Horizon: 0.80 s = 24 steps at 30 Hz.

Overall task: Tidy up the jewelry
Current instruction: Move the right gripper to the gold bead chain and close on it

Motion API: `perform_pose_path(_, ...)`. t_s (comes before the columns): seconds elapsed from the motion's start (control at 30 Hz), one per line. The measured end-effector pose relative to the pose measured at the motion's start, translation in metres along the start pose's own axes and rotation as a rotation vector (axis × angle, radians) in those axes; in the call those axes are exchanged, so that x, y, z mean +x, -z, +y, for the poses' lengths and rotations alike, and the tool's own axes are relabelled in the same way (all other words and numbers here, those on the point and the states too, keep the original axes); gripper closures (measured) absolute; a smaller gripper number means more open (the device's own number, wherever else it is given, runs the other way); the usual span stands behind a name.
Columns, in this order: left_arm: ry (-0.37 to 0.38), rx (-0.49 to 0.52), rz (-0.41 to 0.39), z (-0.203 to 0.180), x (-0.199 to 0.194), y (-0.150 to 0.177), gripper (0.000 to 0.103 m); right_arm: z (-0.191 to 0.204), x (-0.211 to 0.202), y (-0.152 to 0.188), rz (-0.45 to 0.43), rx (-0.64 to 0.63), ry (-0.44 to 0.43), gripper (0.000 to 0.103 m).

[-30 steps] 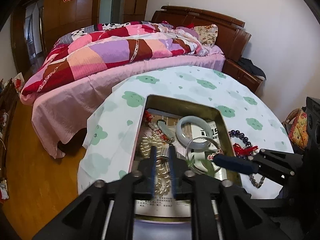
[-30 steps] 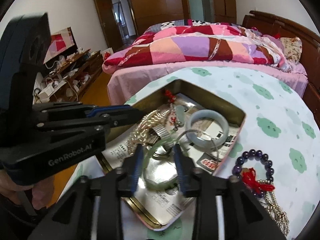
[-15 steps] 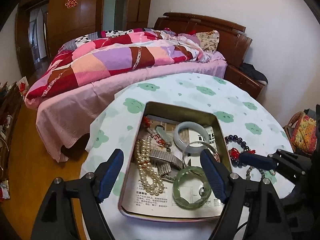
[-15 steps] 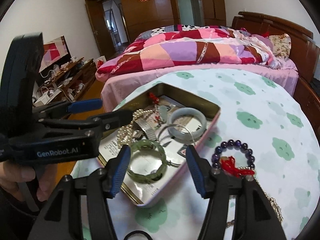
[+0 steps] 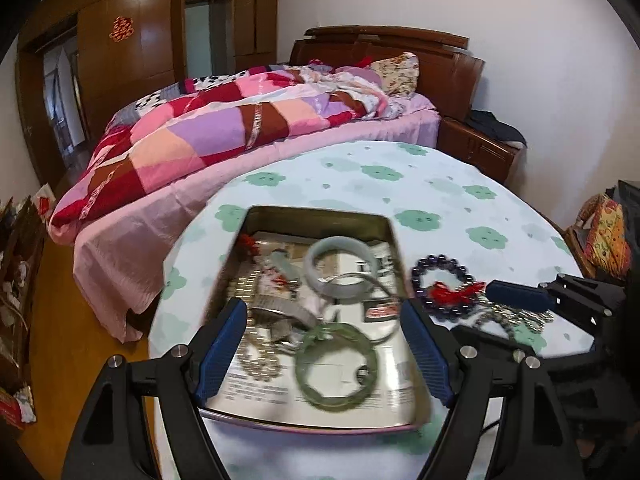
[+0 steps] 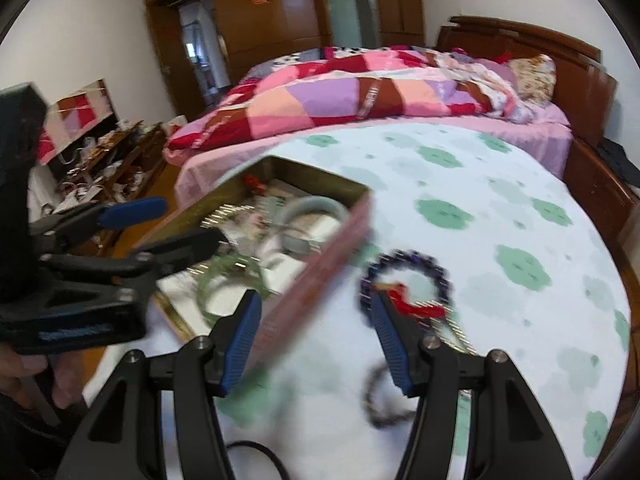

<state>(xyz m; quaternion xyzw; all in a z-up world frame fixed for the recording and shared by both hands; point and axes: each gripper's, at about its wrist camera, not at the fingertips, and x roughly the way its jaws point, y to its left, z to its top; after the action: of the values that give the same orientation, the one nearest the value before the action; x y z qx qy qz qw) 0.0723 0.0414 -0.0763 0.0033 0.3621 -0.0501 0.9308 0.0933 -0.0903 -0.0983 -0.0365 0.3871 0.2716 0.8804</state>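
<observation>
A round surface point(image 5: 440, 184) under a white cloth with green cloud shapes carries a shallow metal tin point(image 5: 320, 214) lined with printed paper. Inside the tin lie a dark green bangle point(image 5: 338, 368) at the near end, a pale jade bangle point(image 5: 340, 266) farther in, a pearl strand point(image 5: 256, 356) on the left and a small red ornament point(image 5: 248, 244) in the far left corner.

The left claw point(image 5: 326, 352) hangs over the near end of the tin, its jaws having just spread wide; the green bangle lies in the gap between its blue pads, which press on nothing. The right claw point(image 6: 316, 340) is released as well, its jaws having just opened, and nothing sits in its grip. It hovers above the cloth just right of the tin's pink outer wall, with a purple bead bracelet point(image 6: 408, 276) carrying a red tassel lying just beyond its right finger.

A bed point(image 5: 224, 128) with a patchwork quilt stands beyond the surface.
</observation>
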Motion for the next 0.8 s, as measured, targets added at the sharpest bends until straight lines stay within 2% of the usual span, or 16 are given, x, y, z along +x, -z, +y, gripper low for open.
perform_pose_path(0.27,0.061,0.069,-0.001,-0.052,0.001,0.005,0.024,-0.059,-0.017,0.031,0.023,0.085,0.117,0.042)
perform_pose_path(0.43,0.080,0.157,0.013,-0.090,0.009,0.011,0.024,-0.092,-0.024,0.045,0.049,0.141,0.202,0.042)
perform_pose_path(0.5,0.093,0.185,0.019,-0.101,0.013,0.013,0.024,-0.101,-0.023,0.047,0.065,0.158,0.210,0.042)
perform_pose_path(0.53,0.092,0.203,0.023,-0.109,0.016,0.015,0.026,-0.103,-0.021,0.048,0.073,0.162,0.207,0.042)
perform_pose_path(0.6,0.101,0.228,0.039,-0.118,0.021,0.018,0.045,-0.105,-0.018,0.049,0.079,0.157,0.201,0.043)
perform_pose_path(0.73,0.119,0.242,0.104,-0.130,0.039,0.025,0.050,-0.102,-0.010,0.052,0.098,0.140,0.168,0.043)
perform_pose_path(0.8,0.127,0.237,0.126,-0.131,0.044,0.027,0.053,-0.100,-0.008,0.053,0.093,0.123,0.181,0.053)
